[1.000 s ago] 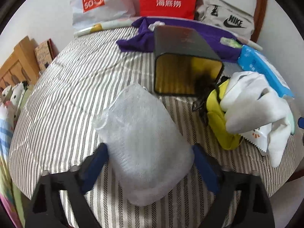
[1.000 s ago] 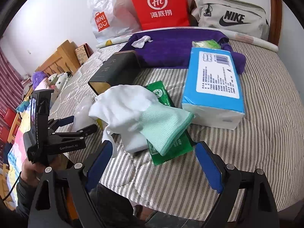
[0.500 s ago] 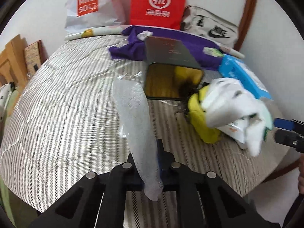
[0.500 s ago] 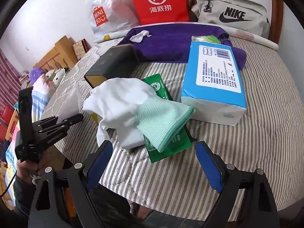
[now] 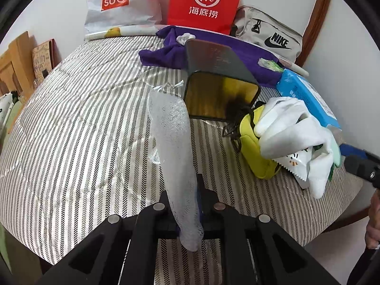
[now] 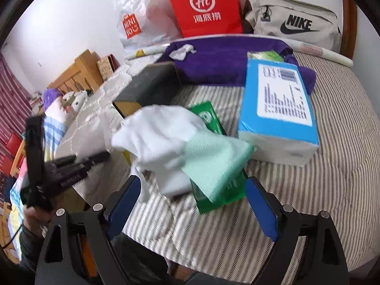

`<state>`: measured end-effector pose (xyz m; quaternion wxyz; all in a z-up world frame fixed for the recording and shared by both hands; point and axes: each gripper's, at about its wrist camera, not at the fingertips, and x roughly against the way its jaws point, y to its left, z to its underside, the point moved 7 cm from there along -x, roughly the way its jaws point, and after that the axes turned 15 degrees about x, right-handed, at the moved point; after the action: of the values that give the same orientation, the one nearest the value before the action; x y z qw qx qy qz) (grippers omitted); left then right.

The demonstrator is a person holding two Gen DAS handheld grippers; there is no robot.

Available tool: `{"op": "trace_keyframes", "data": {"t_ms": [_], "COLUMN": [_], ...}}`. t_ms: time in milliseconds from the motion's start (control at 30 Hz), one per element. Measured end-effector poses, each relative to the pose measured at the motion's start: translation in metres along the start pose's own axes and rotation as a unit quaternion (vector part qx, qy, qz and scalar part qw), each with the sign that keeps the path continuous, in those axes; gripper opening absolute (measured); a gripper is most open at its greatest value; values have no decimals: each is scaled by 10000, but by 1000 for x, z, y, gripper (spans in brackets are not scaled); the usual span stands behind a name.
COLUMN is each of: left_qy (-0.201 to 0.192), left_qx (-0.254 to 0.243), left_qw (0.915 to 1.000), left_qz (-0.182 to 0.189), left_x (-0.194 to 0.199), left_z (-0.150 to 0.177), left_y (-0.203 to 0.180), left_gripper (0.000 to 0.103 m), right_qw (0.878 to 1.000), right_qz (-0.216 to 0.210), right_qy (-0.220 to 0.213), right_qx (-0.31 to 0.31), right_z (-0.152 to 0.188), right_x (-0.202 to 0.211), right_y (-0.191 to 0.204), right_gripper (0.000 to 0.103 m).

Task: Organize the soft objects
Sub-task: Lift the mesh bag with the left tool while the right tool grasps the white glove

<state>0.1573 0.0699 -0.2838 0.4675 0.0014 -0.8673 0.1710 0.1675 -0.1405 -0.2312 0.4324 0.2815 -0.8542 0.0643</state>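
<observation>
The left tongs point(image 5: 188, 210) are clamped tight on a white mesh pouch point(image 5: 173, 142), which stands up the centre of the frame above the striped table point(image 5: 78, 128), just left of a dark open box point(image 5: 220, 90). The right tongs point(image 6: 190, 206) gape wide and hold nothing, with a white and mint cloth point(image 6: 180, 142) lying just beyond their fingers.

Translucent mesh pouch point(image 5: 174, 147), glossy dark box point(image 5: 218, 83), striped woven cloth point(image 5: 78, 128)
</observation>
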Motion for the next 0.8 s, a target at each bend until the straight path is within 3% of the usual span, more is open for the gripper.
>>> {"op": "trace_keyframes", "data": {"t_ms": [233, 467, 567, 600, 700, 800], "left_qy": [1, 6, -28, -41, -58, -41], "left_qx": [-2, 65, 41, 28, 21, 43], "left_qw": [10000, 9997, 9997, 9997, 9997, 9996], "left_qz": [75, 225, 231, 225, 228, 273], "left_x": [-1, -1, -1, -1, -1, -1], "left_z": [-1, -2, -2, -2, -2, -2], "left_y": [1, 3, 2, 2, 2, 2], "left_gripper": [10, 10, 10, 10, 10, 10], "right_qw": [9996, 9986, 9962, 9958, 9978, 9984], "right_qz": [-173, 210, 475, 490, 209, 156], "right_qy": [-205, -148, -123, -118, -135, -291], "right_qx": [84, 459, 726, 759, 622, 462], "right_z": [-21, -26, -28, -30, -34, -39], "right_x": [-18, -40, -40, -40, -36, -24], "right_y": [13, 21, 23, 21, 18, 12], "right_gripper": [89, 87, 62, 48, 13, 13]}}
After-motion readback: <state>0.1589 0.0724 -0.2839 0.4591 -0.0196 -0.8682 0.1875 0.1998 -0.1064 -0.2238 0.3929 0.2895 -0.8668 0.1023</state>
